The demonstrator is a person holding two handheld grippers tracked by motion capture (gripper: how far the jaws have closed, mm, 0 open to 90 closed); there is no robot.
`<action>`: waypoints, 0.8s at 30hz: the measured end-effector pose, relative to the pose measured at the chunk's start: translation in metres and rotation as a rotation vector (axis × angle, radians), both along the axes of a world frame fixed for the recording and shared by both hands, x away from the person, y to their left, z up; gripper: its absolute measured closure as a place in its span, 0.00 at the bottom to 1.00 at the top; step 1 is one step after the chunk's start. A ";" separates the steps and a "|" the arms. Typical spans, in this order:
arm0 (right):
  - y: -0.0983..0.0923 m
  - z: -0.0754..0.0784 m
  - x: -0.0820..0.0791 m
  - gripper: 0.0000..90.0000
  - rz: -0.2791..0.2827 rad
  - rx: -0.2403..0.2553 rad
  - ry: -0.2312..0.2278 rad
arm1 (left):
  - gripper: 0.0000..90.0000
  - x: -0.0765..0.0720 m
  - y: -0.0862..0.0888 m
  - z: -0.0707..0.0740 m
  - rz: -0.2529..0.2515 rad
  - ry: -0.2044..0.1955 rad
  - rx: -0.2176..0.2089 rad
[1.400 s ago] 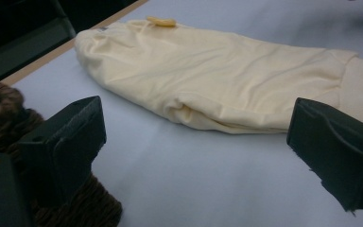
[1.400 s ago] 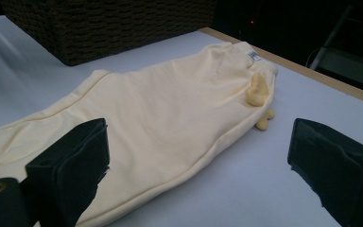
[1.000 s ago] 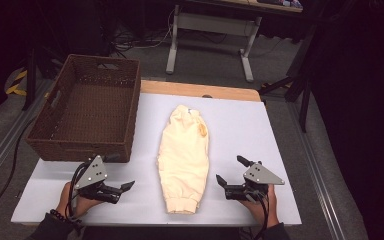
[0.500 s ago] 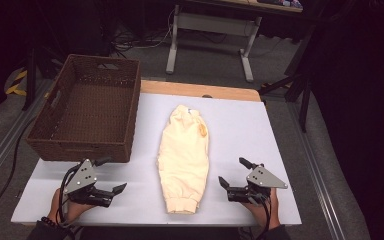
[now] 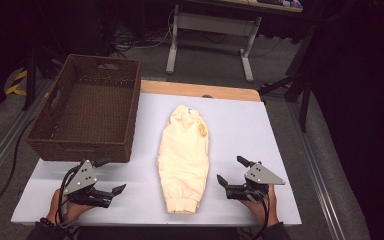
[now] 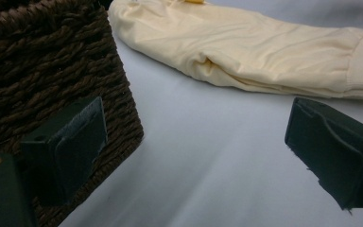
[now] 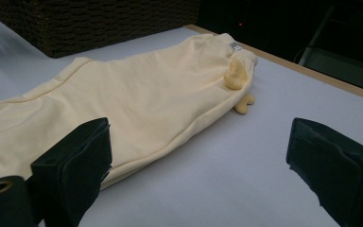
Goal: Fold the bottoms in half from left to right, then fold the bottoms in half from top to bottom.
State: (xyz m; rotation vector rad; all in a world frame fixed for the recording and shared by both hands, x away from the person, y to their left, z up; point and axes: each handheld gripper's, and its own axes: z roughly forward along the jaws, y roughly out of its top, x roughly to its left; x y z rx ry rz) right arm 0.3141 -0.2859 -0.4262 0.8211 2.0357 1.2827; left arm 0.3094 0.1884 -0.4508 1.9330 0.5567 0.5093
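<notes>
Two open claws flank a cream garment (image 5: 185,155) on a white counter (image 5: 240,125).

Folded lengthwise, the garment lies down the counter's middle, cuffed end toward the near edge. Left claw (image 5: 111,181), jaws apart, sits near the near-left corner, just in front of a brown wicker basket (image 5: 87,145) at the left edge. Right claw (image 5: 231,171), jaws apart, rests near the near edge beside the garment. Beyond the far edge: grey floor, a metal desk frame (image 5: 210,25), dark surroundings.
</notes>
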 end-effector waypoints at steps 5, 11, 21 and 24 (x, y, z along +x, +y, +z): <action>0.001 -0.001 0.001 0.08 0.002 0.008 -0.001 | 0.08 0.000 0.000 -0.001 -0.006 0.003 0.007; 0.003 -0.002 0.002 0.08 0.007 -0.005 0.007 | 0.09 -0.002 -0.003 -0.001 -0.014 -0.001 0.020; -0.001 -0.003 0.000 0.09 -0.006 -0.001 0.007 | 0.09 0.002 -0.009 -0.004 -0.035 0.011 0.038; -0.001 -0.004 0.000 0.09 -0.002 0.000 0.008 | 0.09 0.002 -0.010 -0.003 -0.040 0.010 0.037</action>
